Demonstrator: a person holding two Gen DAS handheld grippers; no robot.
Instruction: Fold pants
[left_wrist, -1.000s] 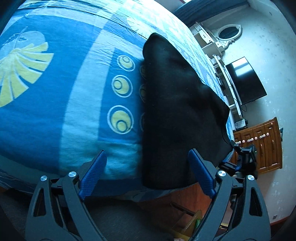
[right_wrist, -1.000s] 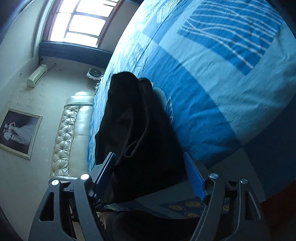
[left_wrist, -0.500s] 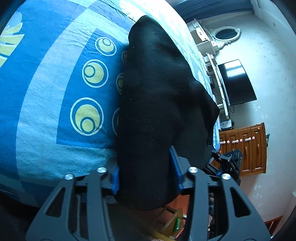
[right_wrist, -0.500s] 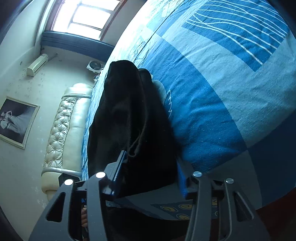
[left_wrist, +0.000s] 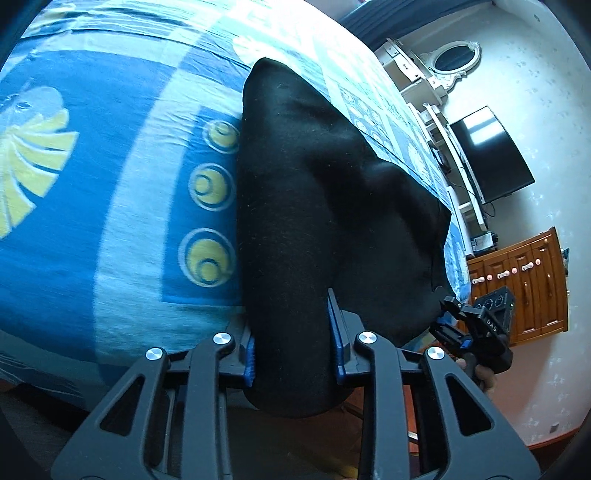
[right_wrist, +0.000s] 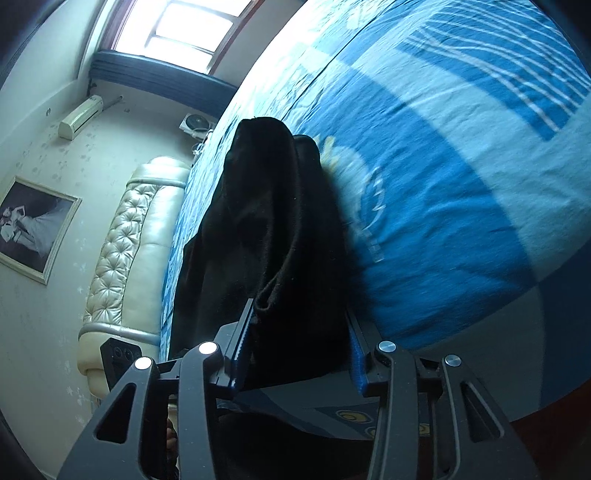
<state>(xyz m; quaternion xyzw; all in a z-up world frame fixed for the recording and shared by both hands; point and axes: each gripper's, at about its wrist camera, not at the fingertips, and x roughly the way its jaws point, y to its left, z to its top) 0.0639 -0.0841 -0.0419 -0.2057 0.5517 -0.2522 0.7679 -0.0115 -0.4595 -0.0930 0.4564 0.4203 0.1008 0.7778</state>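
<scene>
The black pants (left_wrist: 314, 206) lie on the blue patterned bedspread (left_wrist: 122, 177) and hang over the bed's near edge. My left gripper (left_wrist: 291, 350) is shut on one bunched end of the pants at the bed edge. My right gripper (right_wrist: 299, 350) is shut on the other end, where a seam or hem edge (right_wrist: 273, 284) shows; the pants (right_wrist: 266, 221) stretch away from it across the bed. The right gripper also shows in the left wrist view (left_wrist: 476, 332), at the far end of the cloth.
A dark TV (left_wrist: 491, 155) and white shelving stand by the far wall, with a wooden cabinet (left_wrist: 524, 284) below. A padded cream headboard (right_wrist: 125, 254), a framed picture (right_wrist: 33, 229) and a window (right_wrist: 192, 22) show in the right wrist view.
Both grippers were open a second ago, moved in over the pants' ends and closed on them. The cloth is now bunched between the fingers and lifted a little.
</scene>
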